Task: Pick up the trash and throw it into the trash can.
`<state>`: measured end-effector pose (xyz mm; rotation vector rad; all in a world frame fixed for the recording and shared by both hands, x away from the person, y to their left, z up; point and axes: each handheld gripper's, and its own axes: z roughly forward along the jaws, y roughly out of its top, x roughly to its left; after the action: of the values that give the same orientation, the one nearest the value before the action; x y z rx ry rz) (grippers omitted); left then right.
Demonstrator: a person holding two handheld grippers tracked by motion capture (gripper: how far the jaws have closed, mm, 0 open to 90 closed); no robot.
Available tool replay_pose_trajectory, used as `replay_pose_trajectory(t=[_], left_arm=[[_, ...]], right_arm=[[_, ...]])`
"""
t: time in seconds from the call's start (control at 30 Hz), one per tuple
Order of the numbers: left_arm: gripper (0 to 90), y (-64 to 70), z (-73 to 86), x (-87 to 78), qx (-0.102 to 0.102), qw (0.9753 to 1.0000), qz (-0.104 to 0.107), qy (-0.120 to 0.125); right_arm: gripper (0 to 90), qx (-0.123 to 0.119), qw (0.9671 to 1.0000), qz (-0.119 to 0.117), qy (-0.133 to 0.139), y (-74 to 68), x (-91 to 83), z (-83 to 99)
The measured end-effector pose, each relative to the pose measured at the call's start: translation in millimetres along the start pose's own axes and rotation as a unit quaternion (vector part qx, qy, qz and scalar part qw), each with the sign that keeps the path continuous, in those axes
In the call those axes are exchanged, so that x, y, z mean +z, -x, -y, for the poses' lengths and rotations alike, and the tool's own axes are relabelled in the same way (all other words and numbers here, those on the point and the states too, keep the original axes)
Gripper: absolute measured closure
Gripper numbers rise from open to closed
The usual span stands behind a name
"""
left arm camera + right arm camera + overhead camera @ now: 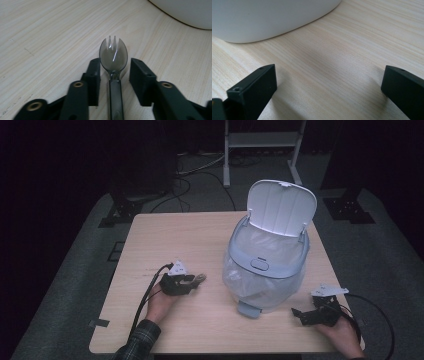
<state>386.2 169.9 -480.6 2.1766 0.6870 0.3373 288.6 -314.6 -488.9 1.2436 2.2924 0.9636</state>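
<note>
A smoky translucent spork lies on the wooden table, tines pointing away from me. My left gripper is open around it, one jaw on each side of the neck with a small gap on both sides. In the high view the spork pokes out to the right of the left gripper, toward a white and blue-grey bin. My right gripper rests low near the table's front right, jaws wide open with nothing between them.
The bin has a clear liner and its lid stands open at the back. A foot pedal juts from its base toward me. The bin's wall is close ahead of both grippers. A metal stand is on the floor behind.
</note>
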Motion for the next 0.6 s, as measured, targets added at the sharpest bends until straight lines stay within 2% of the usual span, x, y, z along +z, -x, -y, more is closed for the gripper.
replay_pose_trajectory(t=[0.23, 0.43, 0.6], left_arm=[[79.0, -1.7, 0.8, -1.0, -0.014, 0.9999, -0.003, 0.001], [79.4, -1.7, 1.3, -1.6, -0.021, 0.9998, -0.003, 0.002], [79.5, -3.6, 2.0, -2.6, -0.029, 0.9996, 0.005, 0.003]], right_arm=[[0.0, 0.000, 1.0000, 0.000, 0.000, 0.0, 0.0, 0.0], [0.0, 0.000, 1.0000, 0.000, 0.000, 0.1, 0.0, 0.0], [0.0, 0.000, 1.0000, 0.000, 0.000, 0.0, 0.0, -0.1]])
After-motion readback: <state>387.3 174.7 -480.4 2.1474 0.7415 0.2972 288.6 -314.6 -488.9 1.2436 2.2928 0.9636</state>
